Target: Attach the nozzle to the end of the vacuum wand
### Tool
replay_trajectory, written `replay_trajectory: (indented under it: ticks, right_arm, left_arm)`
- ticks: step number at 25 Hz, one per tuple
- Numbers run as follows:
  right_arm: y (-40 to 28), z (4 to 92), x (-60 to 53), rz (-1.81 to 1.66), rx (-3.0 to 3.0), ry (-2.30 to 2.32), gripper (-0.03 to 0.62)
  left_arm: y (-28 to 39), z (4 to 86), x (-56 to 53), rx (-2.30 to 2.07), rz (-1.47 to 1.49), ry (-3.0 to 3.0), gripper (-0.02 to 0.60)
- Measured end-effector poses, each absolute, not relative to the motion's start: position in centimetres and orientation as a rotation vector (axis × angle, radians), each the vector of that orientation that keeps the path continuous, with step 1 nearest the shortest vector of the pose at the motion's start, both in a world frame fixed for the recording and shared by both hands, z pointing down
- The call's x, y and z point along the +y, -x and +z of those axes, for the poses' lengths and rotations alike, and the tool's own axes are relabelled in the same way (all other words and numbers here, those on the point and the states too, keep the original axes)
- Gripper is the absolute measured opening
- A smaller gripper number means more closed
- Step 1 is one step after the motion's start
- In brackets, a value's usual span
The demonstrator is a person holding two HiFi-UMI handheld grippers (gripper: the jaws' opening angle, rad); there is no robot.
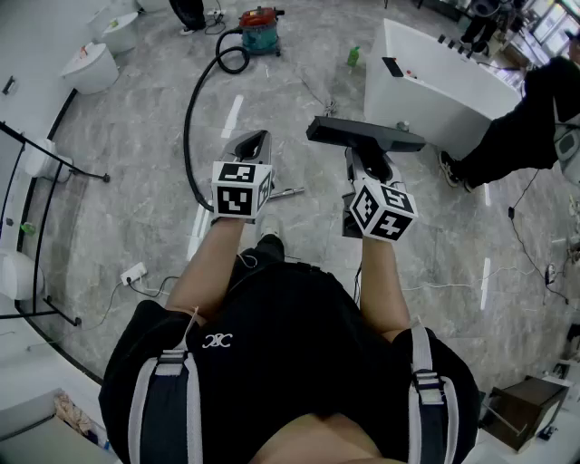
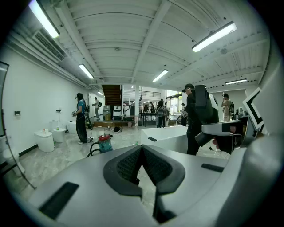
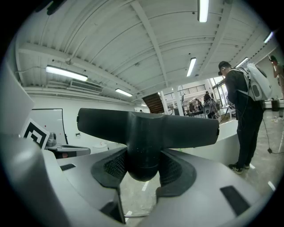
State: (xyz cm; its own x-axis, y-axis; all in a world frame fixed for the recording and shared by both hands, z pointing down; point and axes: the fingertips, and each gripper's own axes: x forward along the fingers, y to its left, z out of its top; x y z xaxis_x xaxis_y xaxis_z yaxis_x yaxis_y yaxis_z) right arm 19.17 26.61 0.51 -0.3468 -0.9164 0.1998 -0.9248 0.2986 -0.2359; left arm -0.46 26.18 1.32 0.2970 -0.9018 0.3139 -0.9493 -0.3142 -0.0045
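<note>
A black floor nozzle (image 1: 364, 134) with a wide flat head is held up in front of me, my right gripper (image 1: 361, 159) shut on its round neck. In the right gripper view the nozzle (image 3: 146, 126) fills the middle, its neck pressed between the pads of that gripper (image 3: 143, 167). My left gripper (image 1: 253, 143) is shut with nothing in it, its pads meeting in the left gripper view (image 2: 142, 149). A short silver wand end (image 1: 285, 192) shows on the floor just right of the left gripper's marker cube. The black hose (image 1: 192, 118) curves from there back to a red vacuum (image 1: 262, 18).
A white counter (image 1: 426, 86) stands ahead on the right, with a person in black (image 1: 518, 136) beside it. A green bottle (image 1: 353, 56) stands on the floor, and white bins (image 1: 91, 68) are at far left. A power strip (image 1: 133, 272) and cables lie near a black rack (image 1: 36, 163).
</note>
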Motion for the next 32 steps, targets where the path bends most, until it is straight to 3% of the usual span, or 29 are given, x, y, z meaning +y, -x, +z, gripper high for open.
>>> replay_trajectory:
  ticks: [12,32]
  right_arm:
    - [-18.5,0.7,17.1,0.469,-2.488,-1.796,0.196]
    - [-12.6,2.7,-3.4,0.549,-2.395,-1.810,0.198]
  left_arm:
    - [-0.7,1.9,16.1,-1.647,0.416,-2.476,0.009]
    - [5.1,6.7,-6.3,-1.468,0.491,-2.447,0.009]
